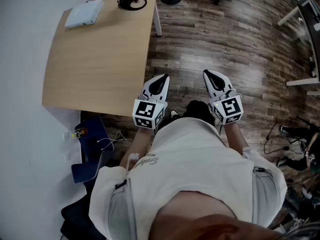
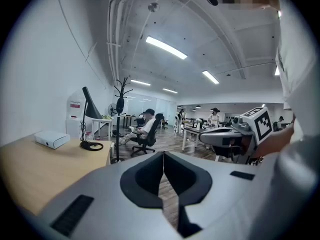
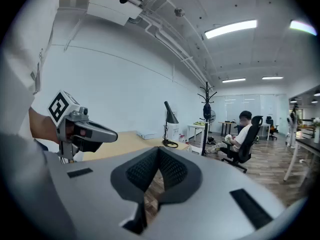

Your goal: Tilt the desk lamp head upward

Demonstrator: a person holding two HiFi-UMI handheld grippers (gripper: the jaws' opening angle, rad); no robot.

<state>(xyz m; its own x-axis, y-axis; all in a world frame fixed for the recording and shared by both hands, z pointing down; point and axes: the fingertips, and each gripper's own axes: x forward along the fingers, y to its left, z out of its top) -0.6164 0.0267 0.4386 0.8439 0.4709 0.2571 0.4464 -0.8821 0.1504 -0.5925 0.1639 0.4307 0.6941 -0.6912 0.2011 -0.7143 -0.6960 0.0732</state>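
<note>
Left claw [image 1: 161, 79], right claw [image 1: 212, 75]: both closed

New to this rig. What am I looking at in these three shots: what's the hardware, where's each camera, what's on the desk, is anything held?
There is no robot arm here. A person holds a two-jaw claw in each hand. The head view looks steeply down from the person's head and shows the left claw and right claw over the wooden floor, beside the desk. The other two pictures come from a camera riding on each claw, looking along its jaws. In both, the jaws are together with nothing between them, so nothing is held. At the desk's far end stand a black desk lamp and a flat white box. The lamp is untouched. The marker cube on each claw is part of that claw.
</note>
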